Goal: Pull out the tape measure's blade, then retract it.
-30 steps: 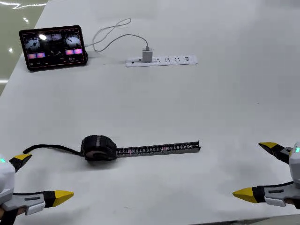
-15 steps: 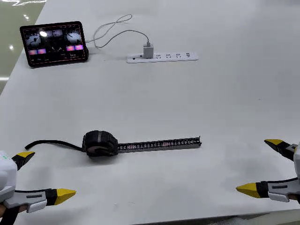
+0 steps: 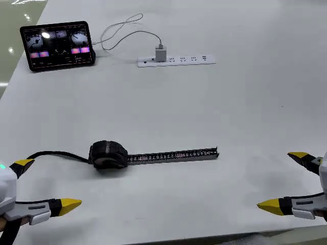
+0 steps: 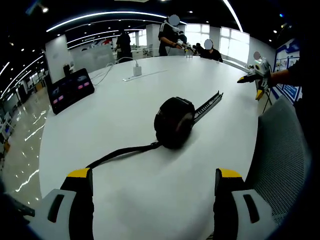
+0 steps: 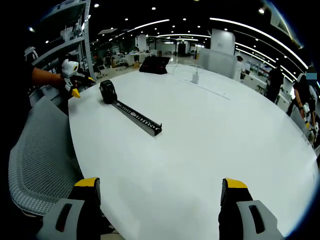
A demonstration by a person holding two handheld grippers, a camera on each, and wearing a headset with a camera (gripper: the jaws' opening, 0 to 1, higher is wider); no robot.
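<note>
White tabletop (image 3: 214, 107) spreads wide and mostly bare under strips of ceiling light in a big open office. From the head view, a black round tape measure (image 3: 108, 155) lies near the front edge. Its dark printed blade (image 3: 173, 155) is drawn out flat to the right and ends in a small upturned hook, while a black strap (image 3: 56, 154) trails off its left side. The left tongs (image 3: 51, 184) hang at the lower left, yellow tips apart and holding nothing, and the strap's end lies just beside the upper tip. The right tongs (image 3: 276, 179) hang at the lower right, tips likewise spread and empty, well apart from the blade's hook with bare surface between. Far back stand a dark tablet (image 3: 57, 45) with a lit screen and a white power strip (image 3: 176, 60) carrying a white charger (image 3: 161, 53). A white cable (image 3: 122, 31) loops between tablet and charger.

The left gripper view looks along the strap to the tape measure and takes in more of the room: a grey mesh chair (image 4: 280, 165) close against the tabletop's rim, and people (image 4: 170, 35) past the far side. The right gripper view looks up the blade from its hooked end, with the curved rim running close by the tongs. Both tongs hang close to the near edge, and the surface ahead of them lies open.
</note>
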